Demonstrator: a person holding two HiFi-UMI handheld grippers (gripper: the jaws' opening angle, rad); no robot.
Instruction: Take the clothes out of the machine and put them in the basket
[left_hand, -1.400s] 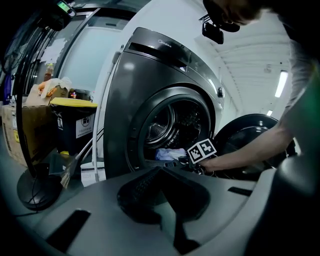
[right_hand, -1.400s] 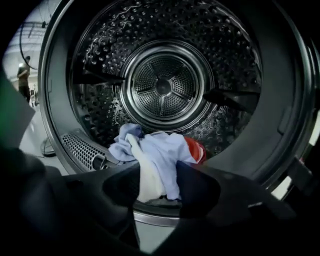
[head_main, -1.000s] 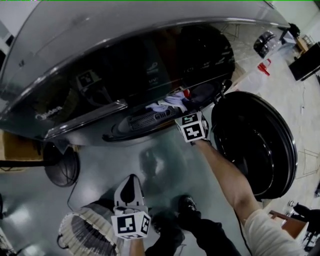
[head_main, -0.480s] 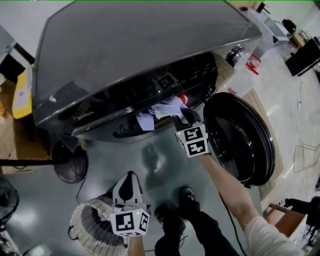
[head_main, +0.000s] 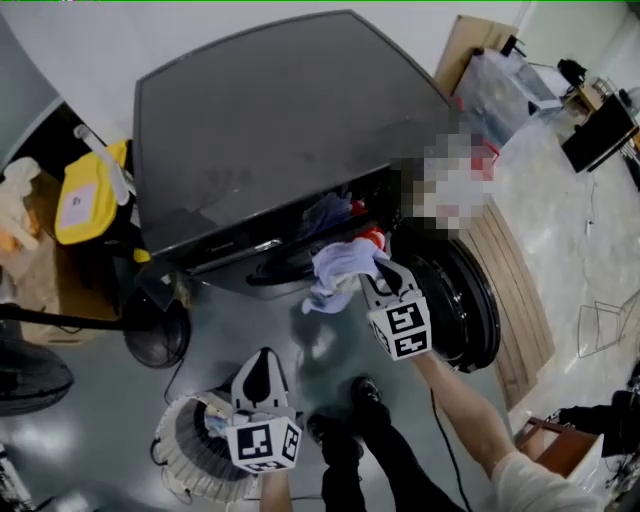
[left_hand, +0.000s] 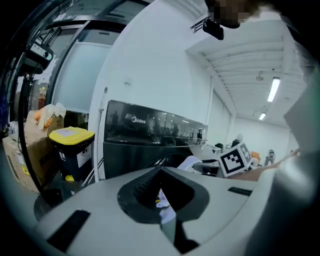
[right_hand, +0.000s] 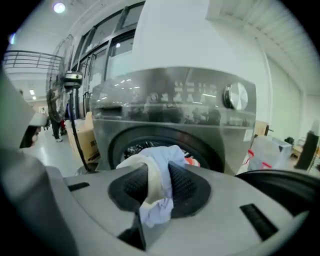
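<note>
Garment now outside machine; basket in head view only.

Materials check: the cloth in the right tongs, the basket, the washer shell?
Cloth: thin pale blue-white fabric, matte; it hangs limp and crumpled, maybe cotton.
Basket: looks like rigid white plastic, with a slatted wall.
Washer shell: dark grey, smooth, with a slight sheen; probably painted sheet metal, but I can't tell for sure.
</note>
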